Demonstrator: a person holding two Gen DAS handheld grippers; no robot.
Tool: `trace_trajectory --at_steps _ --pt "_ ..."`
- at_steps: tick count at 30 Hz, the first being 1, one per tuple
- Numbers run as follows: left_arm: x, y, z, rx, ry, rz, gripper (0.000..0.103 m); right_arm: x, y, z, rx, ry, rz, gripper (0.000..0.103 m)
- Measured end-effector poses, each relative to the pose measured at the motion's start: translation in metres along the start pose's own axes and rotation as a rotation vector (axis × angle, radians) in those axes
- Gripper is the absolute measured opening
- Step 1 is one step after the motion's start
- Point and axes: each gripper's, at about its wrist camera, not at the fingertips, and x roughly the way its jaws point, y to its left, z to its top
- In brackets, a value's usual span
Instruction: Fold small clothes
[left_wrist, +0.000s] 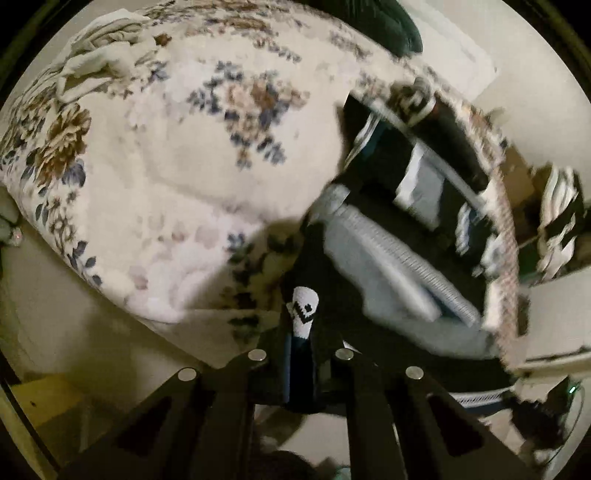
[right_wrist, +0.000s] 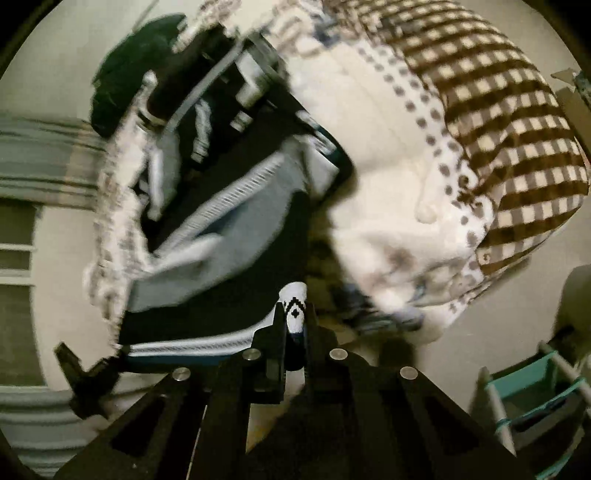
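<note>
A small black and grey garment (left_wrist: 369, 266) with a white patterned band hangs stretched between my two grippers, above a floral bed cover (left_wrist: 166, 166). In the left wrist view my left gripper (left_wrist: 303, 321) is shut on a folded bit of the white band. From there the cloth runs off to the right, blurred. My right gripper (right_wrist: 293, 317) pinches the band the same way in the right wrist view, and the garment (right_wrist: 229, 236) spreads away to the left. The blurred shape at that view's upper left may be the other gripper; I cannot tell.
A crumpled pale cloth (left_wrist: 96, 62) lies at the cover's far left. A brown and cream checked cloth (right_wrist: 498, 129) covers the bed's right side, beside a white dotted cover (right_wrist: 388, 166). A teal rack (right_wrist: 528, 398) stands on the floor at lower right. A dark green heap (right_wrist: 129, 74) lies beyond the bed.
</note>
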Motion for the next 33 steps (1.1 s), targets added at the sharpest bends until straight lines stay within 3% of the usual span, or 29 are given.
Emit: trace_trajectory --at_steps 7,10,13,19,24,29,33 --pt "-0.037 -0.055 0.081 -0.014 -0.145 -0.145 0.005 -0.076 0.053 0.046 -0.018 -0.116 0.145 0.007" --pt "-0.028 -0.076 0.12 0.007 -0.193 -0.161 0.005 -0.091 0.076 0.084 -0.026 -0.168 0.185 0.007" --pt "0.005 -0.098 0.172 0.01 -0.213 -0.171 0.005 -0.088 0.099 0.136 -0.042 -0.229 0.171 0.007" --pt "0.102 -0.131 0.255 0.053 -0.167 -0.112 0.005 -0.027 0.121 0.258 -0.023 -0.283 0.084 0.007" --pt "0.183 -0.142 0.3 0.061 -0.066 -0.04 0.005 0.059 0.122 0.344 0.024 -0.228 -0.024 0.007" --pt "0.243 -0.146 0.327 0.086 0.017 0.024 0.005 0.122 0.117 0.391 0.036 -0.184 -0.13 0.007" --pt "0.269 -0.137 0.339 0.016 0.079 0.013 0.006 0.149 0.103 0.417 0.105 -0.165 -0.152 0.007"
